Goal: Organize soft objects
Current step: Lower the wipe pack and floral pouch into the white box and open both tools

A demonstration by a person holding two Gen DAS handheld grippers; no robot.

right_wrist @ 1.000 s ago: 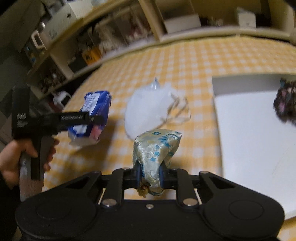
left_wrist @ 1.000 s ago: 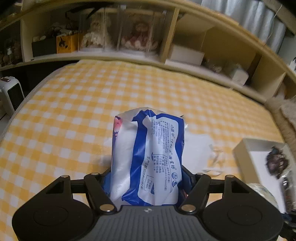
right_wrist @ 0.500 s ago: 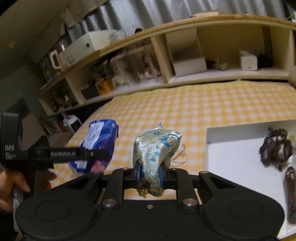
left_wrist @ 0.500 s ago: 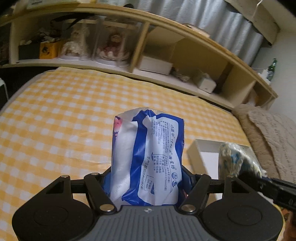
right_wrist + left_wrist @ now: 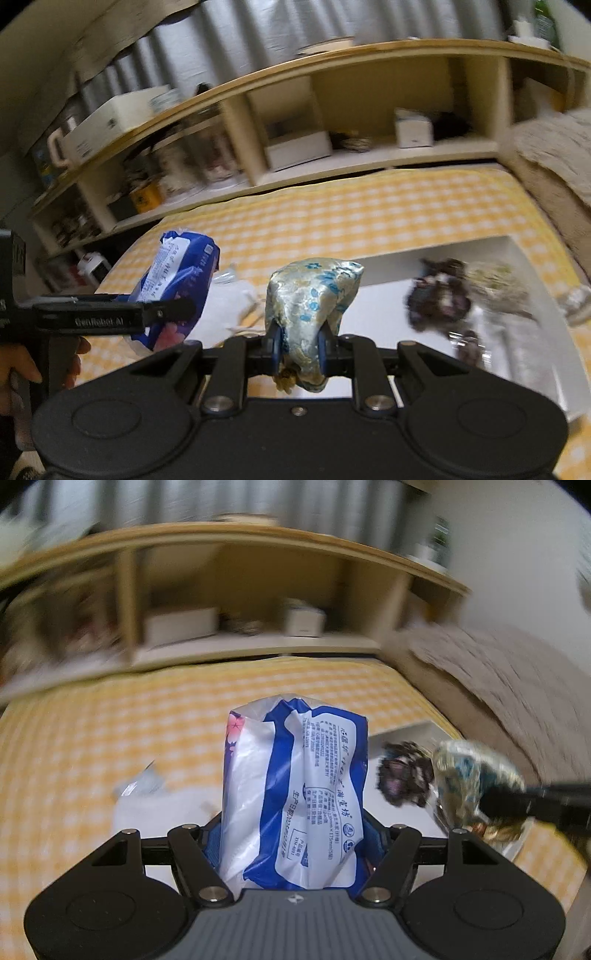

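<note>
My left gripper (image 5: 293, 834) is shut on a blue and white tissue pack (image 5: 295, 794), held upright above the yellow checked cloth (image 5: 110, 738). It also shows in the right wrist view (image 5: 173, 284). My right gripper (image 5: 297, 343) is shut on a pale green brocade pouch (image 5: 310, 299), seen at the right of the left wrist view (image 5: 472, 775). A white tray (image 5: 388, 273) lies ahead of it, holding a dark scrunchie (image 5: 439, 295) and other soft items.
A crumpled clear plastic bag (image 5: 147, 805) lies on the cloth left of the tray. A wooden shelf unit (image 5: 332, 147) with boxes runs along the back. A beige blanket (image 5: 498, 686) lies at the right.
Both grippers have swung to the right with their loads. The tray and scrunchie now sit closer and more central. The views are blurred by motion.
</note>
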